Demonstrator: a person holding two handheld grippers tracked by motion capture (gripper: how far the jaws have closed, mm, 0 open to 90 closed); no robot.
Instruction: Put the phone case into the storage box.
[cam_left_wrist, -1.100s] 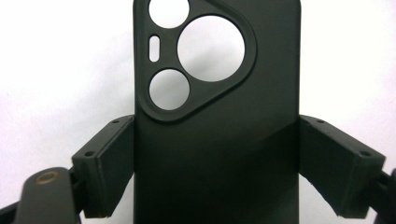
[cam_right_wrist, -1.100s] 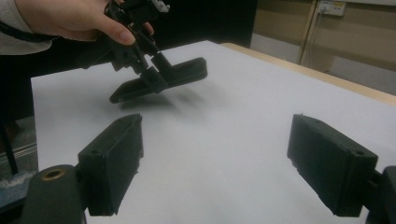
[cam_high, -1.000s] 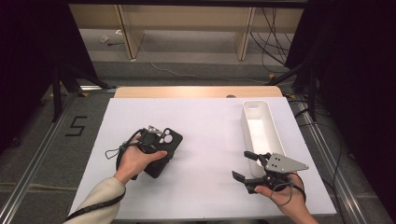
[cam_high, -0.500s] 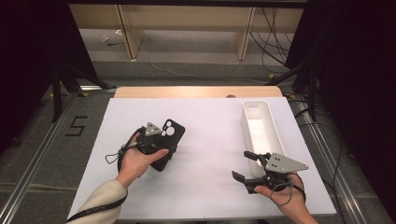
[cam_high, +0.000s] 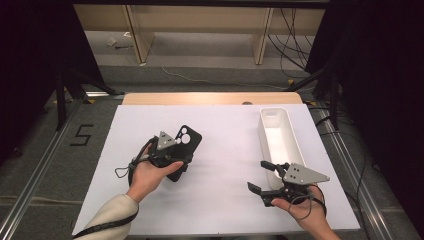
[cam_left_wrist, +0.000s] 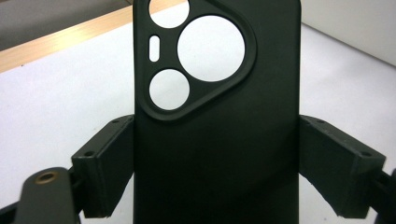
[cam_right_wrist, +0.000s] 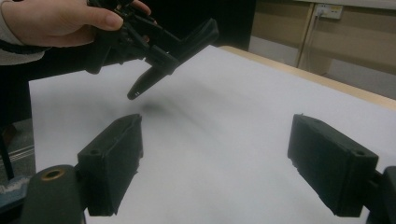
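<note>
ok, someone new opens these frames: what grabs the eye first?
The black phone case with its big camera cutouts, clamped by its edges in the left gripper and held off the white table at left of centre. Next, the right gripper, open with nothing between its jaws, near the front right. Just beyond it lies a long white tray.

The left claw (cam_left_wrist: 215, 172) clamps a black phone case (cam_left_wrist: 215, 140) between its two jaws, one pressed against each long edge. The case's camera holes lie beyond the jaws, above the white worktop (cam_left_wrist: 60, 88).
</note>
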